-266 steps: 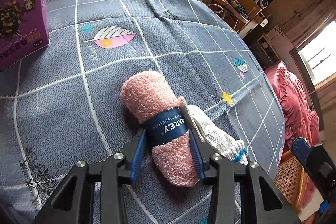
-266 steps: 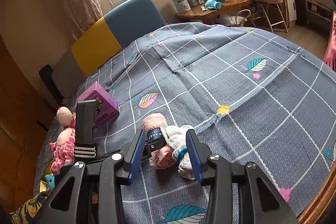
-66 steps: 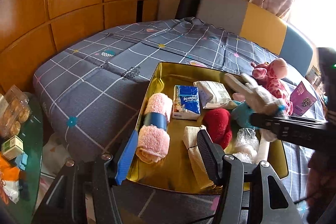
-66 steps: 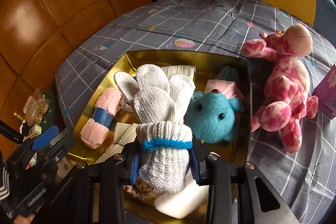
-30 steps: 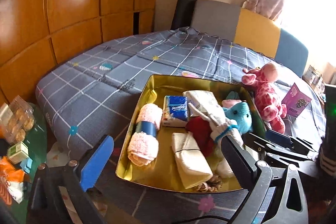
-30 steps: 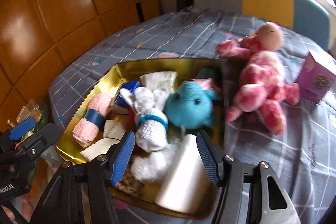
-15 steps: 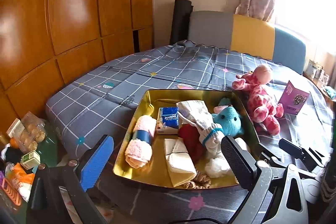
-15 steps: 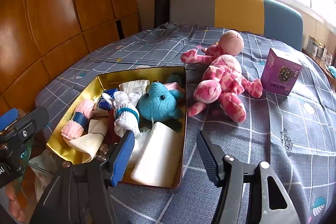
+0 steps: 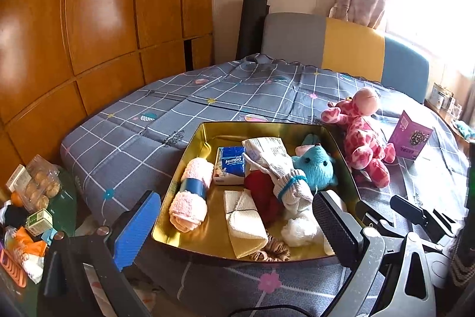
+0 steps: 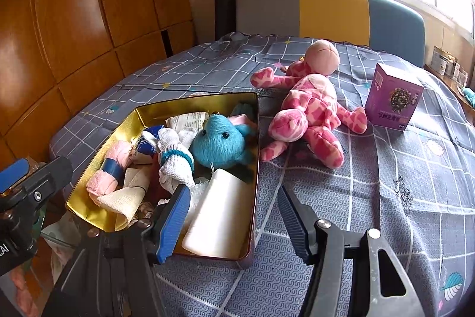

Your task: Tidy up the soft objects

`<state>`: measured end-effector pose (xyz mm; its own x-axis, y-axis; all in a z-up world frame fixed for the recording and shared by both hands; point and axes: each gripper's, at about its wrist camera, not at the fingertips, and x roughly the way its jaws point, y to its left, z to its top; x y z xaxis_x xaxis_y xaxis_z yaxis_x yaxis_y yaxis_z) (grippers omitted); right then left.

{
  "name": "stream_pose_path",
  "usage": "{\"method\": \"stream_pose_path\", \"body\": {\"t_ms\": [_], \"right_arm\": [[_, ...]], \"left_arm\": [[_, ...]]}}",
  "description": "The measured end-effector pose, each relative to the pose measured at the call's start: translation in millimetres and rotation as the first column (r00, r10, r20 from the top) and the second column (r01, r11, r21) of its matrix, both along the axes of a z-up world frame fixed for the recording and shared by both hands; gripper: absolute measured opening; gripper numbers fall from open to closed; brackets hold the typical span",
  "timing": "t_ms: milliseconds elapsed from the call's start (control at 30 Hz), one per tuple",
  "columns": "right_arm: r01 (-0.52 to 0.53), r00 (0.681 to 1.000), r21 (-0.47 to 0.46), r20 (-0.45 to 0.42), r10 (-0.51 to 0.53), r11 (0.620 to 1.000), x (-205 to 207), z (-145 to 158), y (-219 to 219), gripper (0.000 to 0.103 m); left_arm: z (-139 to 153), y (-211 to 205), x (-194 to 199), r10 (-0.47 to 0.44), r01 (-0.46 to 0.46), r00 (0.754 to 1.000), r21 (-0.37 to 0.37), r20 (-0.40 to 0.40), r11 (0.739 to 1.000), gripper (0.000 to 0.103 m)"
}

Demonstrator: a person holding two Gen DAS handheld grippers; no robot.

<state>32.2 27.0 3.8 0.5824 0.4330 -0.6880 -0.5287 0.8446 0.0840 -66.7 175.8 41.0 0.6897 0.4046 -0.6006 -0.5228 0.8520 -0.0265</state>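
Observation:
A gold tin tray (image 9: 190,156) (image 10: 118,124) sits on the bed near its corner. Inside lie a pink rolled towel (image 9: 191,198) (image 10: 108,174), a white glove with a blue cuff (image 9: 289,183) (image 10: 175,159), a blue plush (image 9: 316,167) (image 10: 219,144), a tissue pack (image 9: 230,164) and a white bottle (image 10: 219,213). A pink spotted plush (image 9: 362,138) (image 10: 308,106) lies on the bedcover just right of the tray. My left gripper (image 9: 237,228) is open, held back from the tray's near edge. My right gripper (image 10: 234,216) is open and empty over the tray's near right corner.
A purple box (image 9: 411,138) (image 10: 392,97) stands on the bed right of the pink plush. Wooden wall panels (image 9: 89,34) run along the left. A glass side table (image 9: 26,198) with snacks sits low at the left. The headboard (image 10: 326,14) is at the back.
Both grippers have drawn back and slightly up from the tray since a second ago, so more of the bed shows. The glove and towel lie still in the tray.

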Motion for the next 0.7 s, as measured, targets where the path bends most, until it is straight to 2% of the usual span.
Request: {"method": "stream_pose_path", "body": {"t_ms": [700], "right_arm": [[0.000, 1.000, 0.005, 0.002, 0.000, 1.000, -2.1, 0.1, 0.7, 0.062]], "left_arm": [[-4.0, 4.6, 1.0, 0.003, -0.003, 1.000, -0.023, -0.017, 1.000, 0.103]]}}
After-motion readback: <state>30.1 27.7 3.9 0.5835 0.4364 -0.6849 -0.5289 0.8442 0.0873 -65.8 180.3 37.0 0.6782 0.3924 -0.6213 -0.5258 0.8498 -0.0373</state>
